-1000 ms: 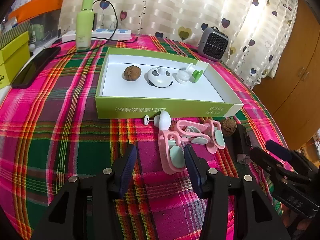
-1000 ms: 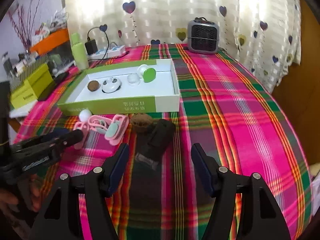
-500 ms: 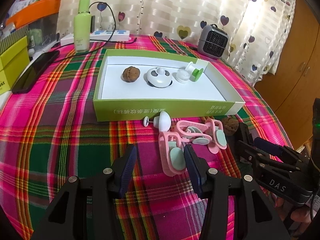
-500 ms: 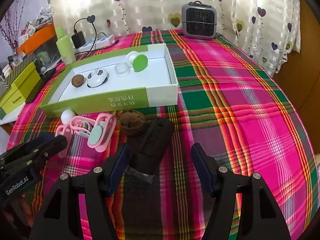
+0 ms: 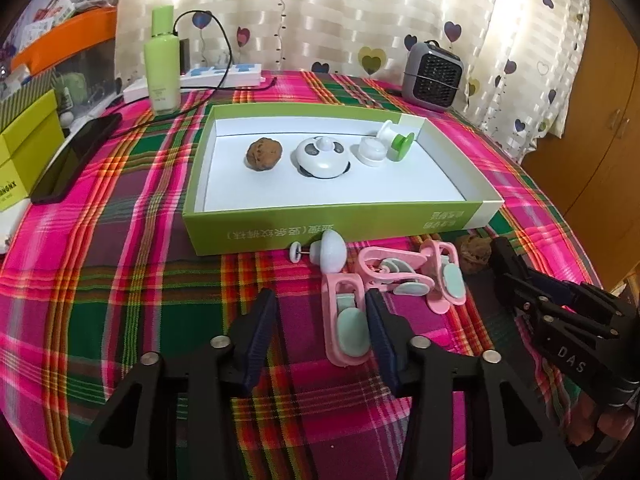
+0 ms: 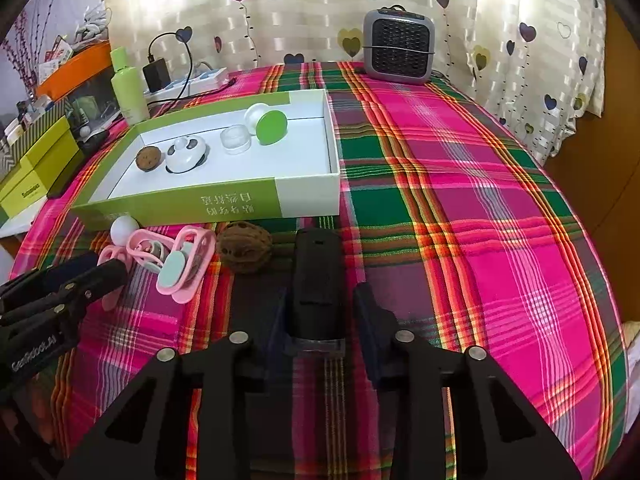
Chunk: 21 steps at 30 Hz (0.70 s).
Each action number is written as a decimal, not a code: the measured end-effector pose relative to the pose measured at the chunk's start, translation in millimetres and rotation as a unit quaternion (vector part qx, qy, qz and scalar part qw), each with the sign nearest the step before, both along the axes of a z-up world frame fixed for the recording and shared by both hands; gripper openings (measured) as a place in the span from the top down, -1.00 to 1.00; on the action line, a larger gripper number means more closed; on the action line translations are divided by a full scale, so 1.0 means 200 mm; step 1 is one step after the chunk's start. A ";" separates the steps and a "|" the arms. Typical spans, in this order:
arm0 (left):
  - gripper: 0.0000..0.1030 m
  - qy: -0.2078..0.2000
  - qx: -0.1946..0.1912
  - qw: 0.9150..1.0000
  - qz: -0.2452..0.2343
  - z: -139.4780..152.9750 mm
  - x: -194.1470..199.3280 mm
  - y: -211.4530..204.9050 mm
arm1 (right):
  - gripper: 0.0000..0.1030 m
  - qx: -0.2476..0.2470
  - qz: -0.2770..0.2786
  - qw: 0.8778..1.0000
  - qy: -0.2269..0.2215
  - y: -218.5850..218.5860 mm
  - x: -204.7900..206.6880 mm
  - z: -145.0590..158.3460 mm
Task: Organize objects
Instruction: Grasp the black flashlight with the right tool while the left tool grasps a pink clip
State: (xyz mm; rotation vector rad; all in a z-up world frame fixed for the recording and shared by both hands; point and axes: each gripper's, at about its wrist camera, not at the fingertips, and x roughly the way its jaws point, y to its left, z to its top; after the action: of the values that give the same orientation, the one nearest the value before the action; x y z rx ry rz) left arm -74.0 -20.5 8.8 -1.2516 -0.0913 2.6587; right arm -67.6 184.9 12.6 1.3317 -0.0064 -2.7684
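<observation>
I read "DAS" in white on the black body of the right gripper (image 5: 568,354), at 4 o'clock in my left view. "GenRobot.AI" sits on the left gripper (image 6: 30,354), 8 o'clock in my right view. The green box (image 6: 224,200) front wall carries upside-down Chinese characters, unreadable to me. The yellow-green carton (image 5: 12,194) at 9 o'clock shows partial "NGNX".

woven plaid tablecloth (image 6: 460,184), glossy cardboard box (image 5: 320,226)
</observation>
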 end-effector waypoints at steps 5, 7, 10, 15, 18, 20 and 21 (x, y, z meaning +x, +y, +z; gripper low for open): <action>0.38 -0.001 -0.011 1.000 -0.002 0.00 0.00 -0.01 | 0.44 -0.004 0.014 1.000 0.000 0.01 -0.01 0.00; 0.40 -0.001 -0.011 1.000 0.001 0.00 0.00 -0.01 | 0.44 -0.007 0.020 1.000 0.000 0.02 -0.01 0.00; 0.52 0.000 -0.009 1.000 0.000 0.00 0.00 -0.01 | 0.45 -0.011 0.032 0.999 0.000 0.02 -0.01 0.00; 0.64 0.001 -0.009 1.000 -0.005 0.00 0.00 0.00 | 0.45 -0.004 0.049 0.999 0.000 0.02 -0.01 0.00; 0.69 -0.001 -0.005 1.000 -0.006 0.00 0.01 0.01 | 0.45 -0.009 0.064 0.998 -0.001 0.02 0.00 0.00; 0.69 -0.002 -0.004 1.000 -0.005 0.00 0.02 0.00 | 0.45 -0.015 0.072 0.997 -0.001 0.02 0.01 0.00; 0.69 -0.001 -0.003 1.000 -0.006 0.00 0.02 0.00 | 0.45 -0.017 0.074 0.997 -0.001 0.03 0.02 0.00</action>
State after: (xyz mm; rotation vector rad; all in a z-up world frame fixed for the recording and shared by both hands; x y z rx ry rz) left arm -69.9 -20.3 8.0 -1.2537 -0.0776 2.6495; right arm -63.8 190.0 12.5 1.2708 0.0431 -2.6322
